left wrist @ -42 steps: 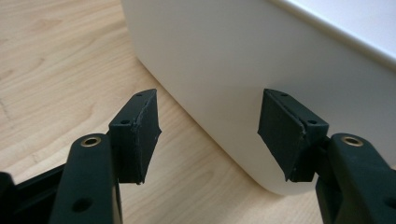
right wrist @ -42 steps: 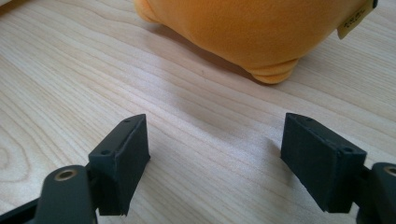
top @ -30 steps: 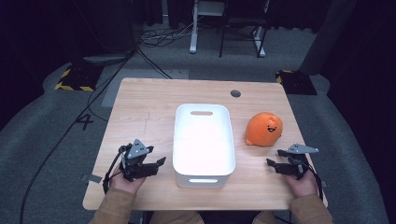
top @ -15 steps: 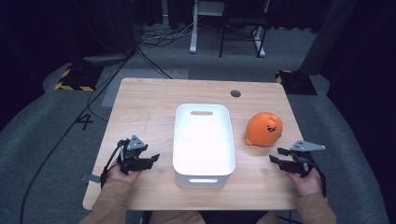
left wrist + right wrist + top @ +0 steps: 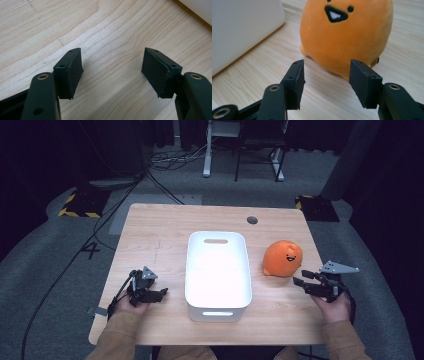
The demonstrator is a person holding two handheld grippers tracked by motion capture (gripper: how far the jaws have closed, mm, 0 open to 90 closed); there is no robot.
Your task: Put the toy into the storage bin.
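The right gripper (image 5: 306,284), jaws spread wide and holding nothing, sits at the table's (image 5: 165,227) 4 o'clock, aimed at the orange plush toy (image 5: 283,259) just beyond. The left gripper (image 5: 159,294), equally wide, rests at 8 o'clock. Between them the white bin (image 5: 218,270) appears bare inside.

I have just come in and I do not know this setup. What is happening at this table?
A person sits at a wooden table with a gripper in each hand. The right gripper, fingers open, points at an orange plush toy just ahead of it, not touching. The left gripper is open over bare wood. A white bin stands between them, apparently empty. Nothing is held.
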